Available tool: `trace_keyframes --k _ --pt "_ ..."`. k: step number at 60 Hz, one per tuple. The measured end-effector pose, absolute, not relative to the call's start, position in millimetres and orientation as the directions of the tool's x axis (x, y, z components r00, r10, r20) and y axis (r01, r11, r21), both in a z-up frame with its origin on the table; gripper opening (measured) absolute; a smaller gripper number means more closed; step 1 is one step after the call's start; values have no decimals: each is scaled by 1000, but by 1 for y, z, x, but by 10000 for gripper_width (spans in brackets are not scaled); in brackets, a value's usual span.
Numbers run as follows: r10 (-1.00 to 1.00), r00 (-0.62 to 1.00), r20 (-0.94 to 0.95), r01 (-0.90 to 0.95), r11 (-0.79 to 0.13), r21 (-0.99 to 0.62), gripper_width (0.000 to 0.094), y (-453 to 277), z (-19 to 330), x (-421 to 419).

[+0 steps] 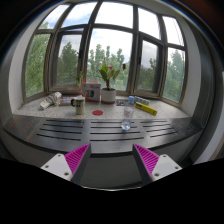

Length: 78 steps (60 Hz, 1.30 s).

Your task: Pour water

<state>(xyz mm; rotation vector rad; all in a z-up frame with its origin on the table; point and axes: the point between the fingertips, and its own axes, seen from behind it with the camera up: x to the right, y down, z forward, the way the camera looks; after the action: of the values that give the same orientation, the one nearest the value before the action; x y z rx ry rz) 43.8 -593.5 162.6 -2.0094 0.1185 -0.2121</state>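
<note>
The gripper (111, 160) hangs with its fingers spread wide, holding nothing. Well beyond them, a clear glass (127, 122) stands on the windowsill (60, 118), right of a red coaster (98, 113). A potted plant (108, 90) stands farther back.

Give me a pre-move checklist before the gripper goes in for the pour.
1. Gripper open and empty: ok, fingers apart with nothing between them.
2. Clear plastic cup in view: ok, it stands beyond the fingers near the front edge of the windowsill.
3. Path to the cup free: ok, nothing lies between it and the fingers.
4. Water source found: cannot tell, the containers by the window are too small to read.
5. Cup's water level: cannot tell.
6. Potted plant clear of the cup: ok, well behind it.
</note>
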Motion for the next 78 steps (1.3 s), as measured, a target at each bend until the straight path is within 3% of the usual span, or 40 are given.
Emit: trace_keyframes --k 27,48,61,66,78 --pt "-249 963 102 -21 -447 -894 853 -558 99 135" --pt "-137 989 52 16 -254 -967 849 -348 100 201" --pt "-86 996 29 10 -209 -978 812 -248 89 216" --pt "-75 997 17 1 -213 -977 751 -224 78 223" --pt "-36 999 32 25 -182 -983 462 -209 79 213"
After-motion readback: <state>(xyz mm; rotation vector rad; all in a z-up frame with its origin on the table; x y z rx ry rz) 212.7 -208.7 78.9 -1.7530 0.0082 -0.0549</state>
